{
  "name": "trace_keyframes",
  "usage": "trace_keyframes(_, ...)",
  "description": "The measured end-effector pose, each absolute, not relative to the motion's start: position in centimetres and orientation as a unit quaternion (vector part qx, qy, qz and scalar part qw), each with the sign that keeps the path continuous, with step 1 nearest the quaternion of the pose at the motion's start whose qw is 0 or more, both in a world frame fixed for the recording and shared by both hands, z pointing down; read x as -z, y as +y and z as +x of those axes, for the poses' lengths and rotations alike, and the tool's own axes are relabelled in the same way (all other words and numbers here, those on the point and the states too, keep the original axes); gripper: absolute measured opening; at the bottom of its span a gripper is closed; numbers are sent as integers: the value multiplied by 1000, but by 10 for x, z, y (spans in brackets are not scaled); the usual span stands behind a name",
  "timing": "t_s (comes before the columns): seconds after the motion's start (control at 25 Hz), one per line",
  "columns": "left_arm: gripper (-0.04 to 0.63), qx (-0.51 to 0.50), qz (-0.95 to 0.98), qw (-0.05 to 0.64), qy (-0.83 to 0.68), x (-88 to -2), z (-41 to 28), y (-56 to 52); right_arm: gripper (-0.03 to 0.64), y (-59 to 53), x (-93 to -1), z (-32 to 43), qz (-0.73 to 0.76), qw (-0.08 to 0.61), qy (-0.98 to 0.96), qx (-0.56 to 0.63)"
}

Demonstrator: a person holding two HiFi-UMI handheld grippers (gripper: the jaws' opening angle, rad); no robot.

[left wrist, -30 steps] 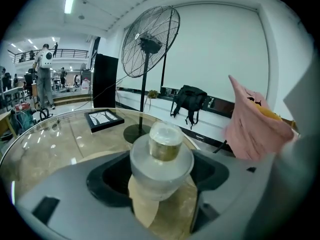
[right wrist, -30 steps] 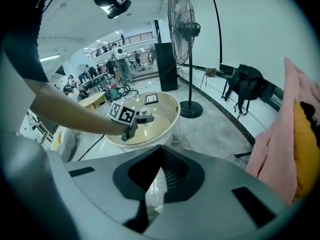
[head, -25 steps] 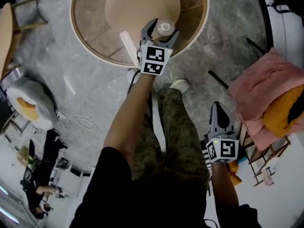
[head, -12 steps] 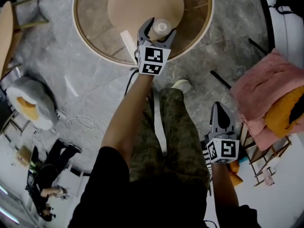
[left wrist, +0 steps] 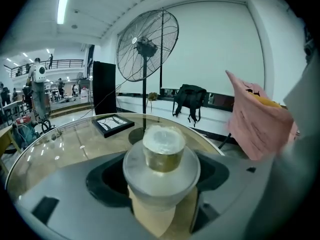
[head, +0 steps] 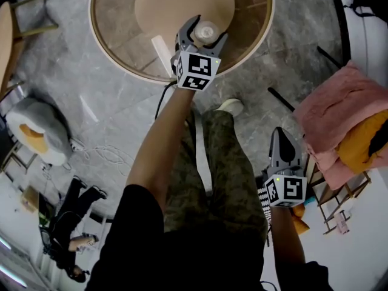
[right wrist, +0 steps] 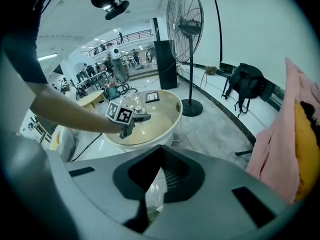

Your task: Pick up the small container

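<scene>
The small container [head: 207, 31] is a pale lidded pot with a gold band, over the near part of the round glass table [head: 121, 59]. My left gripper [head: 205, 26] is shut on the small container, one jaw on each side. The left gripper view shows the container [left wrist: 162, 154] filling the gap between the jaws of the left gripper [left wrist: 160, 189], with the glass table [left wrist: 65, 144] behind it. My right gripper [head: 280, 139] hangs low by my right leg, shut and holding nothing. The right gripper [right wrist: 156, 176] has its jaws closed to a point, aimed towards the table [right wrist: 170, 119].
A pink cloth with a yellow bundle [head: 339, 114] lies on a rack at the right. A black picture frame [left wrist: 112, 124] rests on the table's far side, and a standing fan [left wrist: 147, 46] and a black backpack [left wrist: 187, 96] are beyond. A grey cushion [head: 36, 129] and cables [head: 103, 156] lie on the floor at the left.
My left gripper has shifted slightly forward over the table with the container, and its marker cube has tilted. The right gripper has stayed in place.
</scene>
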State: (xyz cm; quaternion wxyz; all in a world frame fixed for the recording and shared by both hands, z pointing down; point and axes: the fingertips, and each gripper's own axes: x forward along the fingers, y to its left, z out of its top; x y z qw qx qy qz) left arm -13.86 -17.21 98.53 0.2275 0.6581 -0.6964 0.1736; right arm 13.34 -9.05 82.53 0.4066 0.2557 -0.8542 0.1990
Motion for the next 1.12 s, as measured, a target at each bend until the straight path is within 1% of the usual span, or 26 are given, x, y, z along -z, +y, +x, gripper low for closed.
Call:
trace_keyframes(0.28,350,-154,656,244,-697,-975,-143,-164,16,-88,-817,127,264,406,-853,-196)
trace_keyframes(0.48,350,-138,656,247,-700,-931,-155,-152,15,-90,-796,109,273,392,-858,-189)
trace_keyframes(0.68,350,-128,664,259,-689,-842,-168,-108,15,-82,-733,69,288,365,-865,-190)
trace_keyframes(0.8,350,-116,695,231,-671,-770,-182,-94,15,-88,-690,35,301,334,-874,-187)
trace_keyframes(0.92,350,-114,710,224,-658,-695,-193,-65,15,-91,-641,9,314,300,-880,-191)
trace_keyframes(1.12,350,-111,695,233,-671,-579,-206,-12,15,-90,-555,-9,336,277,-890,-133)
